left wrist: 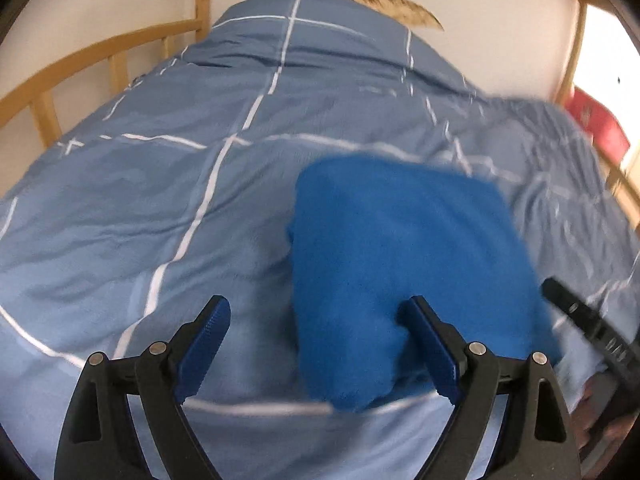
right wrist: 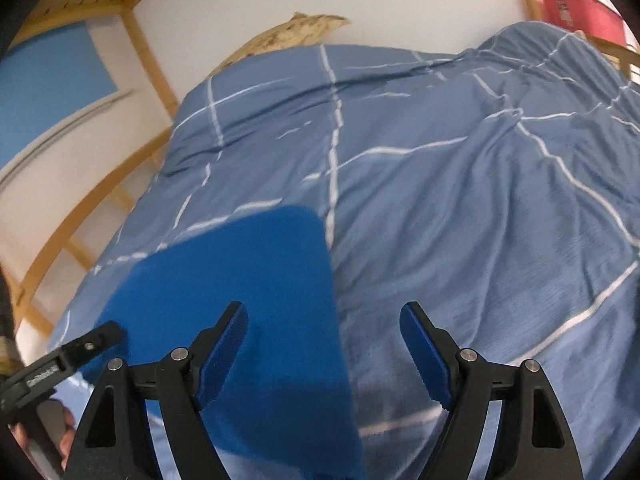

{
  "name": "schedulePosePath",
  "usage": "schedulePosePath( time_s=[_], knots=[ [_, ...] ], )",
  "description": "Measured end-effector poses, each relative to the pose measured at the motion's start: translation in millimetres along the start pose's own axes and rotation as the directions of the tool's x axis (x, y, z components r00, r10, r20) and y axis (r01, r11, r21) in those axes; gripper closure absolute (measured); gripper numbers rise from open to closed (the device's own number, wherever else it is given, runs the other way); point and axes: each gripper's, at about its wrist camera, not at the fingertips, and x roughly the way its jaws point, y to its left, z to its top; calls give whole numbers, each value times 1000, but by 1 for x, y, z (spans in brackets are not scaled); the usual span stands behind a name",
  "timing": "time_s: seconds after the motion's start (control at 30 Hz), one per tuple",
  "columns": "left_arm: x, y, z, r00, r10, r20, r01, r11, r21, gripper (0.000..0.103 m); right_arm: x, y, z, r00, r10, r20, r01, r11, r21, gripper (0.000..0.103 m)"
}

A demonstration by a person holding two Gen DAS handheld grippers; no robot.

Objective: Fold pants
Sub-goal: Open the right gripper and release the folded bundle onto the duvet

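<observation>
The pants (left wrist: 400, 240) are a bright blue fleecy bundle, folded into a thick rectangle on the bed. In the left wrist view they lie right of centre. My left gripper (left wrist: 316, 312) stands open over their near left corner, its right finger above the cloth and its left finger over the duvet. In the right wrist view the pants (right wrist: 240, 280) lie at lower left. My right gripper (right wrist: 324, 314) is open across their right edge, and neither pad presses the cloth. Both views are blurred.
A blue duvet (left wrist: 180, 200) with white grid lines covers the bed. A wooden rail (left wrist: 80, 64) runs along the left, and a white wall stands behind. A tan furry thing (right wrist: 296, 32) lies at the far edge, a red box (right wrist: 576, 8) at the far right.
</observation>
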Motion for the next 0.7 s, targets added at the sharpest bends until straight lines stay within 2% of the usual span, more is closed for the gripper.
schedulePosePath(
  time_s=[0.1,0.23,0.5,0.57,0.7],
  knots=[
    [1,3,-14,999,19,-28,-18,1000,14,12,-2,2,-17,999,-41,-21,41,999,-33,24],
    [-3,3,-22,999,43,-26,-42,999,33,11,-8,5,-34,995,-83,-50,78,994,-81,24],
    [-22,-2,-37,993,115,-14,-113,990,85,10,-20,-1,-46,986,-118,-115,109,990,-88,24],
    [-41,-7,-37,989,140,38,-143,984,105,10,-32,2,-48,989,-119,-90,110,989,-98,24],
    [-71,-9,-22,982,138,129,-152,982,107,9,-62,10,-32,996,-73,50,78,991,-113,24]
  ],
)
